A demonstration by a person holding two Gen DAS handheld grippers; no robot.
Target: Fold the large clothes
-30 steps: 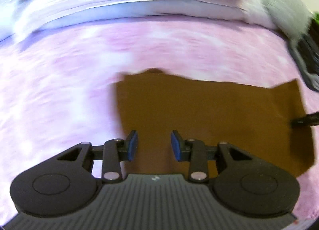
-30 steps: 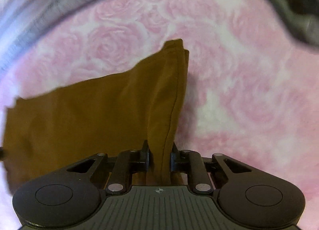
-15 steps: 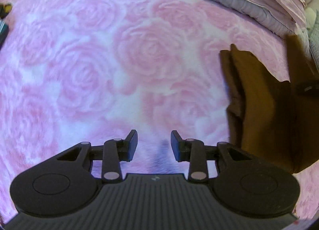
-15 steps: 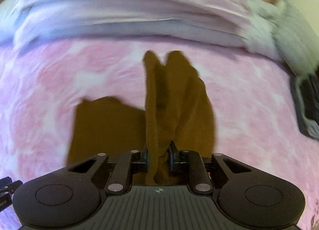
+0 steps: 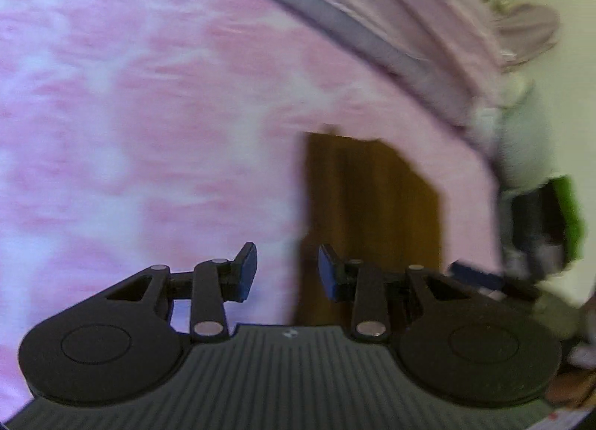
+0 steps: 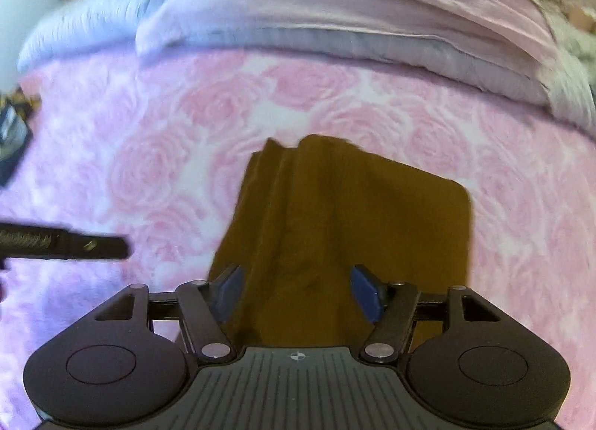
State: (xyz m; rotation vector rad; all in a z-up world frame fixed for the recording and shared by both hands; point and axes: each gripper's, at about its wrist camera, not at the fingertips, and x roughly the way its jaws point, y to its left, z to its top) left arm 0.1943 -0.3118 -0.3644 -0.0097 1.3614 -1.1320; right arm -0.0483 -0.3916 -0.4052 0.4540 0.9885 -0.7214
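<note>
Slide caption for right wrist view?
Right claw open over brown garment on pink rose blanket.

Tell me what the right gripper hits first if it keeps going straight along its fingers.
Most likely the brown garment. The right gripper is open, and the bunched cloth lies directly ahead between its fingers, spread on the pink rose blanket. How far off the cloth is cannot be judged from this view.

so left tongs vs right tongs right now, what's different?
The right tongs are spread wide, with the brown garment lying bunched between the pads; the left tongs stand at a narrower gap. The right tongs sit squarely over the garment, while the left tongs hang at its left edge, mostly over the pink rose blanket. Shared: both open, gripping nothing, with blue pads.
</note>
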